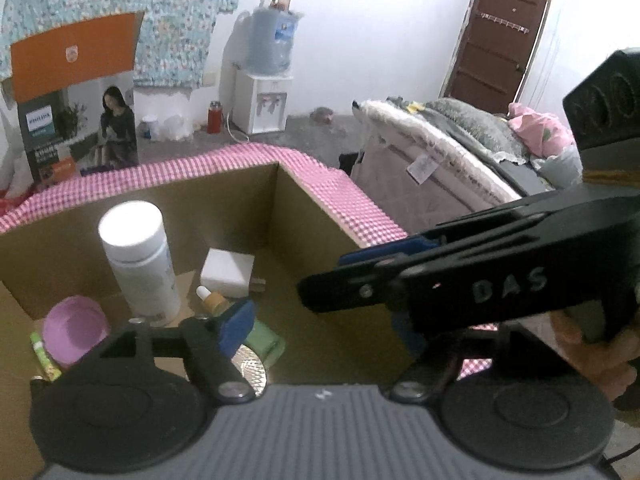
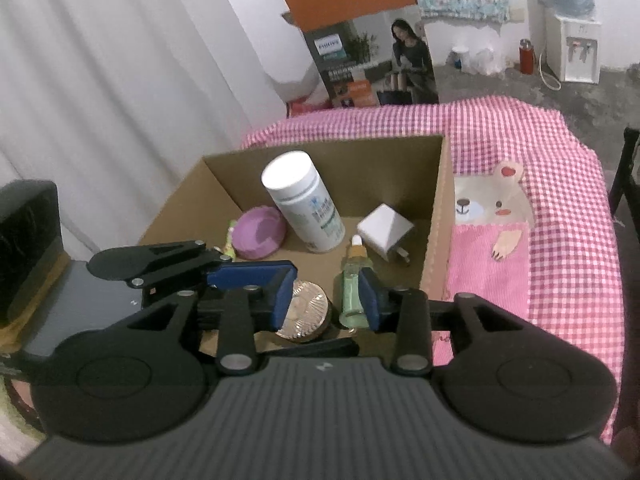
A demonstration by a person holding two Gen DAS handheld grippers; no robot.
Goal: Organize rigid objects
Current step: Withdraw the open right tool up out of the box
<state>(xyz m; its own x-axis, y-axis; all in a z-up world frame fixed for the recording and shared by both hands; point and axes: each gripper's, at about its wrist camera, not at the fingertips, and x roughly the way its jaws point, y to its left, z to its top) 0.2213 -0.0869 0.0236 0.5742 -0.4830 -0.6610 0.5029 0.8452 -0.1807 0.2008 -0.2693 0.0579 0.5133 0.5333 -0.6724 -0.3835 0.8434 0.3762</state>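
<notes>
Pink gingham cloth (image 2: 560,184) covers the table, a bear patch sewn on its right side; far behind stand a printed carton (image 2: 360,40), a water dispenser (image 1: 264,100) and a brown door (image 1: 500,36); white curtain to the left.

Cardboard box (image 2: 438,216), open-topped, sits on the cloth. Contents: white bottle (image 2: 302,204), upright, at the far middle; purple bowl (image 2: 258,232) to its left, a thin green tube (image 2: 230,240) just beside that; white charger plug (image 2: 384,230) to the right; green dropper bottle (image 2: 354,280) lying near the right wall, dropper end pointing far; round gold-topped tin (image 2: 306,312) at the near edge, left of the dropper bottle.

My right gripper (image 2: 326,300) hangs over the box's near edge, jaws moderately apart, nothing pressed between them; its right pad stands just beside the dropper bottle, touching or not I cannot tell. My left gripper (image 1: 320,304) is spread wide and empty; it reaches in from the left, crossing my right gripper.
</notes>
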